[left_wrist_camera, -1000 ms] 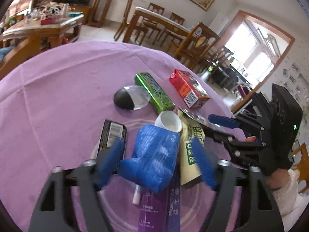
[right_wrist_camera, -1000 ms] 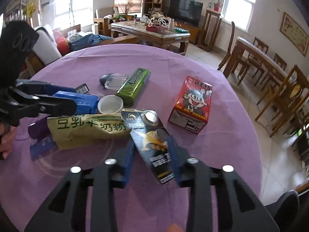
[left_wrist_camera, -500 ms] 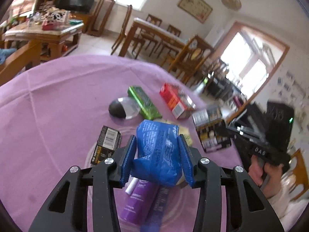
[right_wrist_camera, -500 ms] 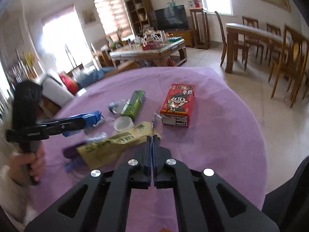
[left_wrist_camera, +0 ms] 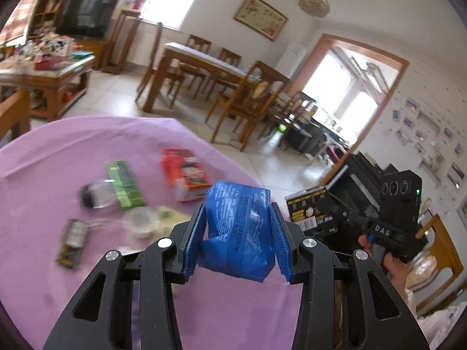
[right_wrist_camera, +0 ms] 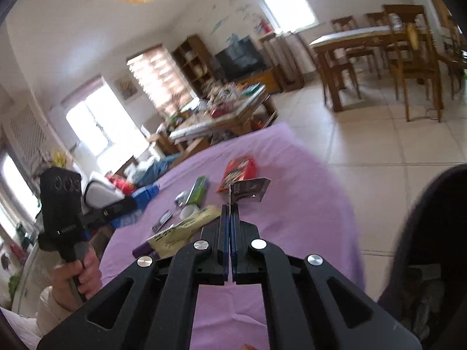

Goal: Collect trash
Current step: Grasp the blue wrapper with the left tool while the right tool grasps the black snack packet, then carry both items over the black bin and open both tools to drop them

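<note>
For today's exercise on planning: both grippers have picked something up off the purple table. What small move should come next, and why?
Probably carry both loads away from the table toward wherever the trash goes; no bin shows. The left gripper is shut on the blue bag, and the right gripper pinches the black packet. Both are off the purple cloth.

In the left wrist view, motion blur smears the items lying on the round purple-clothed table: the red carton, the green packet and the small dark-labelled wrapper carry print that cannot be read. The crumpled blue plastic bag covers whatever lies behind it. In the right wrist view, a dark rounded object is cut off at the right edge and cannot be identified.
</note>
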Demonstrator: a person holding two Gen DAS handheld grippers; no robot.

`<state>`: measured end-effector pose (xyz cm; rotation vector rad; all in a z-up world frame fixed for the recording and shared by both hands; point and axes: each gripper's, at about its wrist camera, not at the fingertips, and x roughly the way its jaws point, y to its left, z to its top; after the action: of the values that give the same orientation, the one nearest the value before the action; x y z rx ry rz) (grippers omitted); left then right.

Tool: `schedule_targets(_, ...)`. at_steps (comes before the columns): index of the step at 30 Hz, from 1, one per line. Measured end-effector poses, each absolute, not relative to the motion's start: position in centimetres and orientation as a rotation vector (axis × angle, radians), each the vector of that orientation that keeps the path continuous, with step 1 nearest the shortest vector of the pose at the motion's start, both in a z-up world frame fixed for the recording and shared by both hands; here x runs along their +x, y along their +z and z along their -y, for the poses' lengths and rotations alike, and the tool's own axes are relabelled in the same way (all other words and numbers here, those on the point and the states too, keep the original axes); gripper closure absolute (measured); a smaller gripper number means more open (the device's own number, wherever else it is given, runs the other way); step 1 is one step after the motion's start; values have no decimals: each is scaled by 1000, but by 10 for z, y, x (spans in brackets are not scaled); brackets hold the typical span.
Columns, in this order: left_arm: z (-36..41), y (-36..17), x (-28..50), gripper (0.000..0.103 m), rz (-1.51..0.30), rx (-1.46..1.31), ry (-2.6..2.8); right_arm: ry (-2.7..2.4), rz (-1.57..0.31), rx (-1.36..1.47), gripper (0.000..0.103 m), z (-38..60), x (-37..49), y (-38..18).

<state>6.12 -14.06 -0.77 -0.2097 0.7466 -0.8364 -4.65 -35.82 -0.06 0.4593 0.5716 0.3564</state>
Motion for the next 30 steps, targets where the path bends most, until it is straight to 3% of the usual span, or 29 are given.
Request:
schedule_targets(7,246,-12,48,59,-769,-155,-975,129,-420,522,101,444,-102,7)
schedule_targets(17,410,-51,7,59,-828,-5,-1155,-124,-361,602,101,523,-151,-21)
schedule_targets(30,498,-99,-20,59,-881,163,-1181,-177,-377,660,101,559,-175,-54)
